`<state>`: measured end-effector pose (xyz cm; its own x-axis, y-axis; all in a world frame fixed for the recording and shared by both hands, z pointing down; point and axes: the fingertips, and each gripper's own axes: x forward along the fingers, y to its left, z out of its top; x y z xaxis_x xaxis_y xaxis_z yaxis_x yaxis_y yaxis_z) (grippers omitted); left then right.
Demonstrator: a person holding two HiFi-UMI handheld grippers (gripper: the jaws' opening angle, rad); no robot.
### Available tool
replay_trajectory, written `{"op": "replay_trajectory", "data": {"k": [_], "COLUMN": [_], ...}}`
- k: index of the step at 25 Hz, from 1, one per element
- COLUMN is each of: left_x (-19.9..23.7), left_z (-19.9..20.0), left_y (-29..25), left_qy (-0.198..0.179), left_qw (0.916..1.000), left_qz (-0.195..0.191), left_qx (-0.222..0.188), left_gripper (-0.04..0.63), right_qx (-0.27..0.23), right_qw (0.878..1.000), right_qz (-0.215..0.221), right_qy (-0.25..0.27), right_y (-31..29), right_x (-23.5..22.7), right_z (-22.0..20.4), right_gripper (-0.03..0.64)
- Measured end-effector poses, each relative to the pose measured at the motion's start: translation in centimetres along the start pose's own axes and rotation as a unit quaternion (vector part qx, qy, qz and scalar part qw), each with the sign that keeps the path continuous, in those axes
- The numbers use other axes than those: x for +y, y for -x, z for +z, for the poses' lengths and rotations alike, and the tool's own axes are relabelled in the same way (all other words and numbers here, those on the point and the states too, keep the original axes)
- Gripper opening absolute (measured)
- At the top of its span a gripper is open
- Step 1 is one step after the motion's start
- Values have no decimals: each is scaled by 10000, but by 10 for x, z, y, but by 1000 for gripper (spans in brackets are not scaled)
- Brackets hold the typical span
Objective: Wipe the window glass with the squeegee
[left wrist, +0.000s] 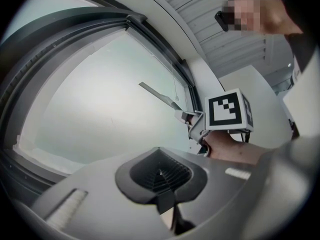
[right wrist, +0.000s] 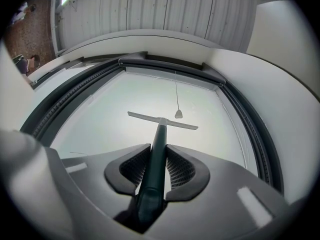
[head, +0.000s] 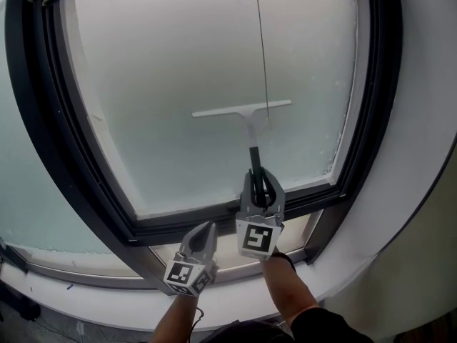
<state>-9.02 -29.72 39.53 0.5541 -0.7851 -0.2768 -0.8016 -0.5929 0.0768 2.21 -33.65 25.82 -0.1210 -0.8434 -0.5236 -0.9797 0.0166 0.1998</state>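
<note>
Squeegee (head: 250,120) at centre of the head view, its pale blade against the frosted window glass (head: 178,63); right gripper (head: 260,181) just below, clamped on the dark handle, left gripper (head: 207,231) at lower left. Left gripper view: jaws closed together, nothing between them. Right gripper view: jaws pressed on the handle, blade at centre, beside a hanging cord (right wrist: 178,114)

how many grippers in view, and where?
2: right gripper shut on the squeegee handle, up at the window glass; left gripper shut, empty, lower left by the frame.
</note>
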Motion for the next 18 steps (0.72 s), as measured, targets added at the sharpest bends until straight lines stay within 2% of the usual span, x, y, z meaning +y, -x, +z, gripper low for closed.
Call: {"op": "replay_trajectory", "data": {"k": [9, 15, 18], "left_x": [12, 7, 10], "left_z": [-12, -23, -26], "left_y": [9, 15, 18], "left_qy": [183, 84, 154], "left_qw": [9996, 9996, 9995], "left_qz": [214, 167, 155], "left_qx": [66, 208, 230], "left_gripper": [-2, -2, -2], "right_qx": [175, 297, 333], "right_qw": [9998, 9996, 9994], "right_qz": [22, 29, 24], "right_qy": [-7, -7, -14], "right_y": [16, 23, 25], "right_x": [5, 7, 9], "right_z": [-19, -27, -29], "right_gripper": [97, 97, 97]}}
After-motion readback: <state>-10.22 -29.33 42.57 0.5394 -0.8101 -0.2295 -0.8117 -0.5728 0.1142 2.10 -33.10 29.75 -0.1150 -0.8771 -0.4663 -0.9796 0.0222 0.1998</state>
